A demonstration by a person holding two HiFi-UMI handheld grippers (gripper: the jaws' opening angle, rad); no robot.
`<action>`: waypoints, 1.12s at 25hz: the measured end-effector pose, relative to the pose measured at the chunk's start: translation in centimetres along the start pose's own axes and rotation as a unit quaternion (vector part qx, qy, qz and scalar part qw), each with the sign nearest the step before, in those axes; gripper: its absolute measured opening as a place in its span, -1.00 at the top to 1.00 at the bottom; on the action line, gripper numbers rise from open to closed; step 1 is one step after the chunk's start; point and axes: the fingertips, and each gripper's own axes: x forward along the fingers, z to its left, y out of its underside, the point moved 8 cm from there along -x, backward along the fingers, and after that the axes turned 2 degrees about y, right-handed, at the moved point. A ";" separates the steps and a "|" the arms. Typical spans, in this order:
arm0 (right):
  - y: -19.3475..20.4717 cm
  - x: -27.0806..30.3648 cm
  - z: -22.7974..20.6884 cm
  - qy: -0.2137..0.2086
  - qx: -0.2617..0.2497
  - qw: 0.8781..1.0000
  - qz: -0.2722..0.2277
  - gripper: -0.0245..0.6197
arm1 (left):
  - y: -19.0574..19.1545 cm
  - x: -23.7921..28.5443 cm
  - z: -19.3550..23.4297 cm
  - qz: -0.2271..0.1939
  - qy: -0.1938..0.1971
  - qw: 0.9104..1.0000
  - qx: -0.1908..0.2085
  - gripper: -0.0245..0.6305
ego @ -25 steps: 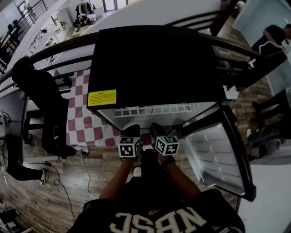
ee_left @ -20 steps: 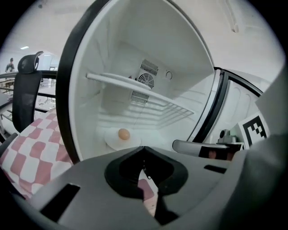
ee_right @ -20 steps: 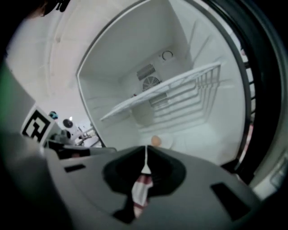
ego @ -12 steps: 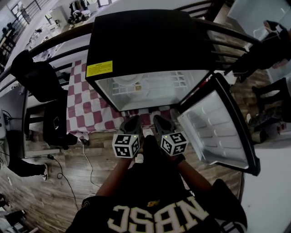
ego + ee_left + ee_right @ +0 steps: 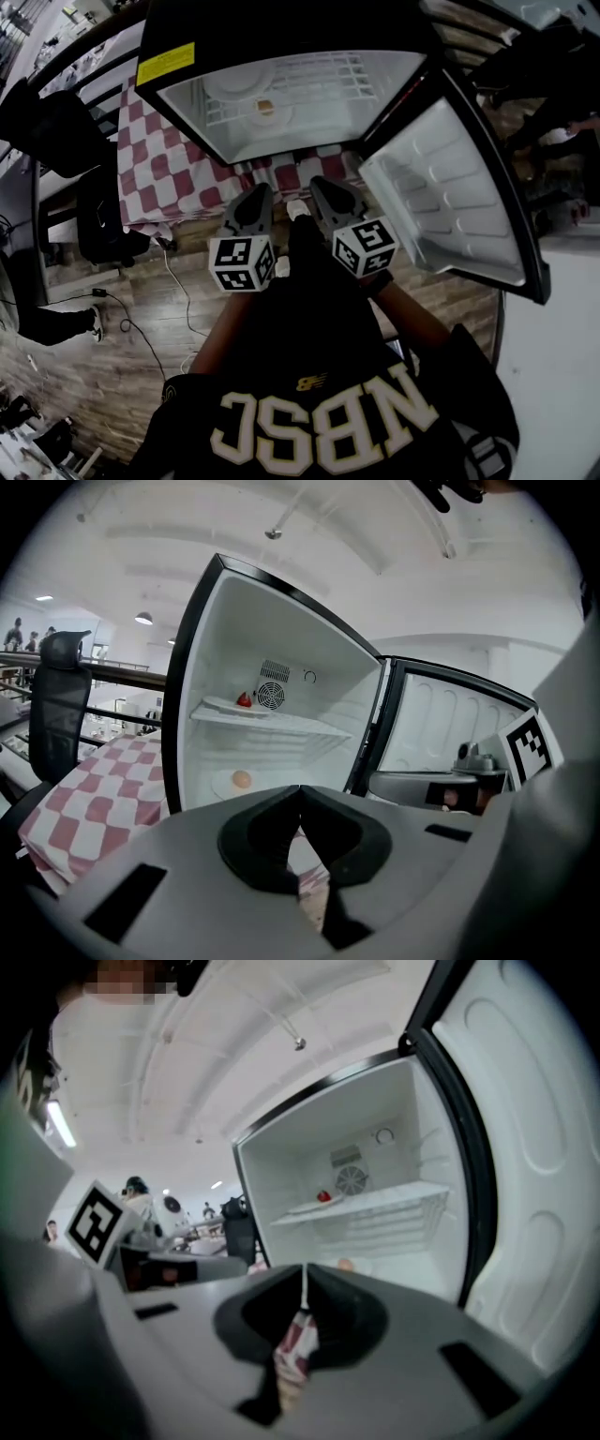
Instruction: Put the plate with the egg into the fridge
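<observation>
Plate: the plate (image 5: 225, 785) with the egg (image 5: 242, 779) lies on the floor of the fridge (image 5: 192, 667), in its left half, below the wire shelf (image 5: 281, 722).
Egg: rests near the plate's middle.
Fridge door: the door (image 5: 450, 187) stands swung wide at the right.
Left gripper: the left gripper (image 5: 259, 190) is clenched, its jaws meeting with nothing between them. It is held outside the open front and aimed into the fridge.
Right gripper: the right gripper (image 5: 319, 184) is also clenched and empty, just beside the left one.
Plate to grippers: the plate lies ahead of both tips, deeper inside and well apart from them. In the left gripper view it shows just up and left of the closed jaws. In the right gripper view only the egg shows above them.
Upper shelf: a second plate (image 5: 225, 705) carries a small red thing (image 5: 244, 699).
Around: a checked cloth (image 5: 178, 169) hangs left of the fridge, and a wooden floor (image 5: 141, 347) lies below.
</observation>
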 end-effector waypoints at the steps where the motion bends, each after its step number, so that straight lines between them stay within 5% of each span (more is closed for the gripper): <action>1: 0.0 -0.2 0.0 -0.002 0.001 1.000 0.000 0.84 | 0.2 -0.2 -0.1 0.000 -0.001 1.000 -0.003 0.85; 28: -0.4 0.7 -1.1 -0.042 0.004 0.999 0.031 0.83 | 0.3 0.5 -1.3 0.022 0.012 1.000 0.001 0.85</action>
